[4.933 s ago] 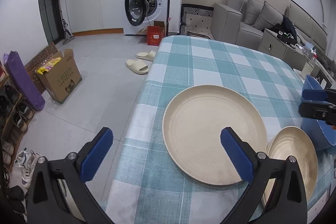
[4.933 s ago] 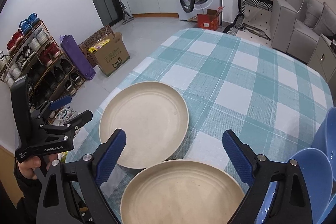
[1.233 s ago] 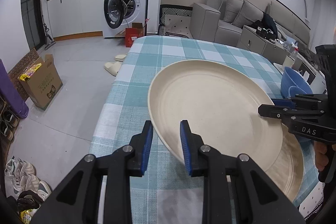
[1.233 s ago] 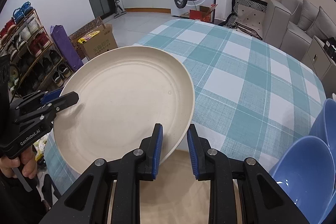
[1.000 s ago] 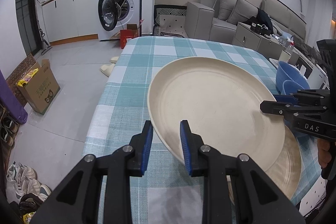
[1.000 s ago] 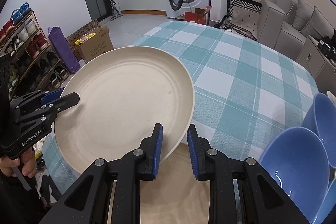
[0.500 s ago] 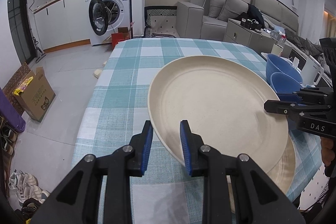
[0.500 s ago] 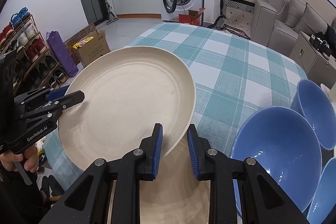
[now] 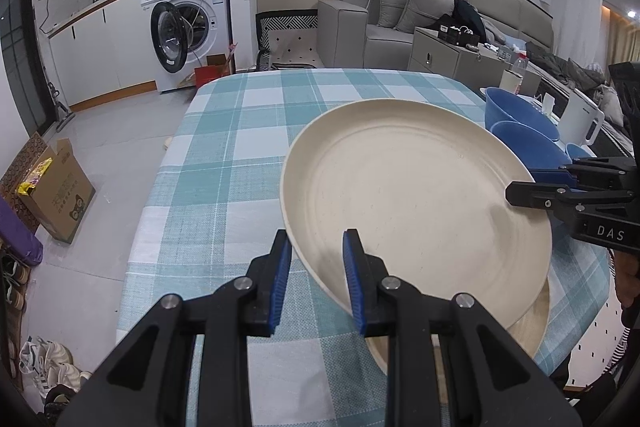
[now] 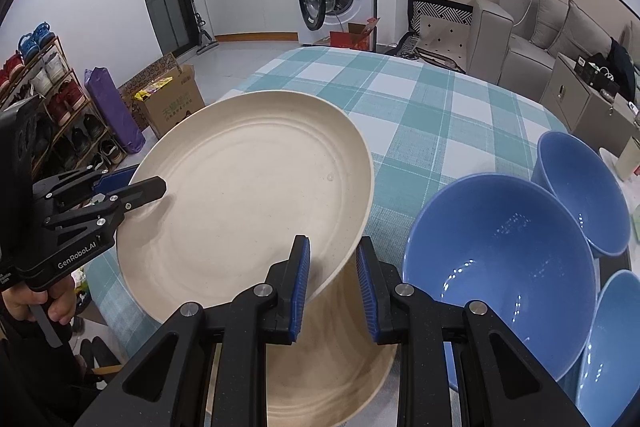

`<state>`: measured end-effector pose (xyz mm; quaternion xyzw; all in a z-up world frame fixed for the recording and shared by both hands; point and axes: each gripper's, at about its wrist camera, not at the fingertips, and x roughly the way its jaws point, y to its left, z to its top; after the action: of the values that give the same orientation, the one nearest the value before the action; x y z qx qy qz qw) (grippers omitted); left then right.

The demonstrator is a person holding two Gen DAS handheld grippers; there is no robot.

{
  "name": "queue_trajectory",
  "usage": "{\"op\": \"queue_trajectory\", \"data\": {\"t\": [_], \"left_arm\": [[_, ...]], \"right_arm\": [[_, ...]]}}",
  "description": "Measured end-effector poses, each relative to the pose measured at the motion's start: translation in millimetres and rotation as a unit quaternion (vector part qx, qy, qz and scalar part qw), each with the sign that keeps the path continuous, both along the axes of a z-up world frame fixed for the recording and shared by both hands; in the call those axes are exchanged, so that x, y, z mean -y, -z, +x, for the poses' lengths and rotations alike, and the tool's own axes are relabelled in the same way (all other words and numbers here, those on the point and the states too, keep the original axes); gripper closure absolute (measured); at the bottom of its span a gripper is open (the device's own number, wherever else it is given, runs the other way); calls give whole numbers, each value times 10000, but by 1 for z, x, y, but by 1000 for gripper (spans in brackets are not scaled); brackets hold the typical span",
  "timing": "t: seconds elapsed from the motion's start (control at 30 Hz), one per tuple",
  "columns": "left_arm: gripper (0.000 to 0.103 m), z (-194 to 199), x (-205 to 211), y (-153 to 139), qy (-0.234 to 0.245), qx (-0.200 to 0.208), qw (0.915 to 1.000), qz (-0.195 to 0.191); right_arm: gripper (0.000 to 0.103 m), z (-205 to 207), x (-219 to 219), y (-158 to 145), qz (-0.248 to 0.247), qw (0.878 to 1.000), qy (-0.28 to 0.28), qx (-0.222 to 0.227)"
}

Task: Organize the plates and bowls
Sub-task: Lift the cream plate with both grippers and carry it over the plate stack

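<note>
A large cream plate [image 9: 408, 203] hangs tilted above the checked table [image 9: 240, 131], held at two opposite rims. My left gripper [image 9: 316, 251] is shut on its near-left rim, and my right gripper [image 10: 332, 255] is shut on the rim nearest the bowls. In the right wrist view the same plate [image 10: 248, 195] partly hides a second cream plate [image 10: 332, 367], which lies flat on the cloth below it. The left gripper [image 10: 136, 187] shows at that plate's far edge. Three blue bowls [image 10: 500, 255] [image 10: 580, 191] [image 10: 616, 339] stand just right of the plates.
A white jug [image 9: 580, 119] stands behind the bowls near the table's right edge. Beyond the table are a washing machine [image 9: 188, 27] with its door open, a grey sofa [image 9: 400, 23], a cardboard box [image 9: 56, 187] and a shoe rack [image 10: 48, 99] on the floor.
Both grippers have carried the large plate sideways over the second plate toward the blue bowls, which now fill more of the right wrist view. Both grips are unchanged.
</note>
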<state>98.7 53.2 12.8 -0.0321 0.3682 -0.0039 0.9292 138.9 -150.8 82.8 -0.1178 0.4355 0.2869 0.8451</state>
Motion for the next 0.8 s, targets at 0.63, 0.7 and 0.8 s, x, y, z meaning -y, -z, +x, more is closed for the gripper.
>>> {"op": "queue_trajectory", "data": {"t": [0.63,0.7,0.8], "left_arm": [[78,-12,25,9,199,-104,9997,77],[78,-13,26,9,207,-112,9997,95],[78,-15,26,10,213,-122,9997,84]], "right_arm": [[79,-27,32,8,49,9999,82,-51],[79,-29,34,8,53,9999,77,-42],[79,-32,35,9,63,10000,64,-39]]}}
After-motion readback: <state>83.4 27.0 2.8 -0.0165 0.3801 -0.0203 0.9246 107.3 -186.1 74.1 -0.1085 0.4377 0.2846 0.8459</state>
